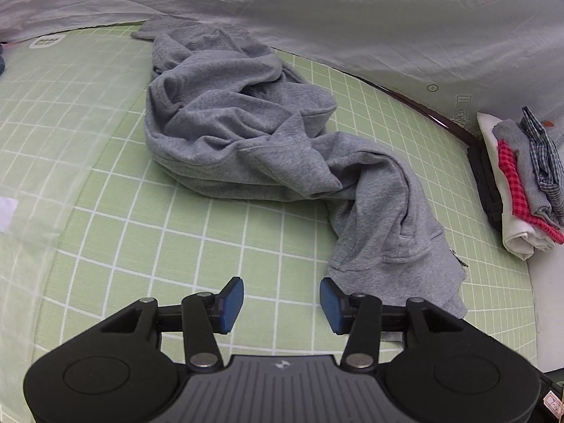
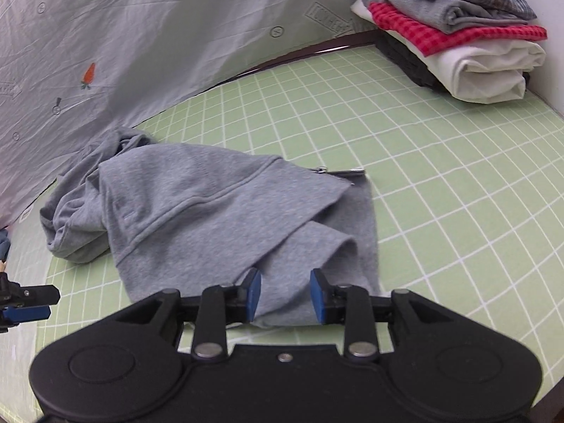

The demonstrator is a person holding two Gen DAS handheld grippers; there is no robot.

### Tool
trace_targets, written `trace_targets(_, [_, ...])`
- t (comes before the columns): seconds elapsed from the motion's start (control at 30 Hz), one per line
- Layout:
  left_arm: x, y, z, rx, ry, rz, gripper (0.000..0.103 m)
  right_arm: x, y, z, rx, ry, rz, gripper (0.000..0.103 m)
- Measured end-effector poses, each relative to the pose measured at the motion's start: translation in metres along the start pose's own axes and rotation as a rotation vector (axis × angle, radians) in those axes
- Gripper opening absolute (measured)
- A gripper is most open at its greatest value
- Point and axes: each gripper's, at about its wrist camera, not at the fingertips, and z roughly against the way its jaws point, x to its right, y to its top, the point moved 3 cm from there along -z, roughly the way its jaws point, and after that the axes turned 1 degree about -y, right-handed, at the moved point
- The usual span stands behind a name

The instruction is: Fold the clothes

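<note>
A grey zip hoodie [image 1: 246, 134] lies crumpled in a long heap on the green checked mat [image 1: 158, 232]. My left gripper [image 1: 282, 299] hovers open over bare mat, just left of the hoodie's near hem, with nothing between its blue pads. In the right wrist view the hoodie [image 2: 211, 211] lies partly flat, with its zipper [image 2: 338, 171] at the far edge. My right gripper [image 2: 286, 292] is open above the near hem; grey cloth shows in the gap, but the pads do not press on it. The left gripper's fingers [image 2: 24, 305] show at the far left edge.
A stack of folded clothes [image 1: 521, 183] sits at the mat's right end, also seen in the right wrist view as folded clothes [image 2: 458, 35] in white, red check, grey and blue check. A pale printed sheet [image 1: 352, 17] borders the far side.
</note>
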Motion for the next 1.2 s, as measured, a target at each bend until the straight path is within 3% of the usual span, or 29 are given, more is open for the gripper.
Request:
trace_targets(0.2, [0.049, 0.012, -0.022, 0.015, -0.049, -0.049, 0.065, 0.045, 0.016, -0.015, -0.005, -0.039, -0.057, 0.033])
trace_targets(0.47, [0.080, 0.036, -0.060, -0.002, -0.014, -0.081, 0.066, 0.062, 0.039, -0.049, -0.025, -0.033, -0.022, 0.039])
trace_targets(0.53, [0.083, 0.042, -0.069, -0.026, -0.008, -0.100, 0.055, 0.064, 0.046, -0.058, -0.026, -0.033, -0.031, 0.040])
trace_targets(0.6, [0.085, 0.045, -0.075, -0.052, -0.024, -0.107, 0.018, 0.066, 0.053, -0.067, -0.027, -0.034, -0.041, 0.041])
trace_targets(0.7, [0.083, 0.044, -0.074, -0.061, -0.028, -0.096, 0.012, 0.065, 0.061, -0.074, -0.029, -0.041, -0.037, 0.041])
trace_targets(0.87, [0.069, 0.034, -0.053, -0.042, -0.049, -0.050, 0.011, 0.060, 0.050, -0.068, -0.030, -0.057, -0.023, 0.042])
trace_targets(1.2, [0.003, 0.004, 0.013, 0.011, -0.044, 0.097, 0.011, 0.029, 0.028, -0.038, -0.006, -0.069, -0.002, 0.044])
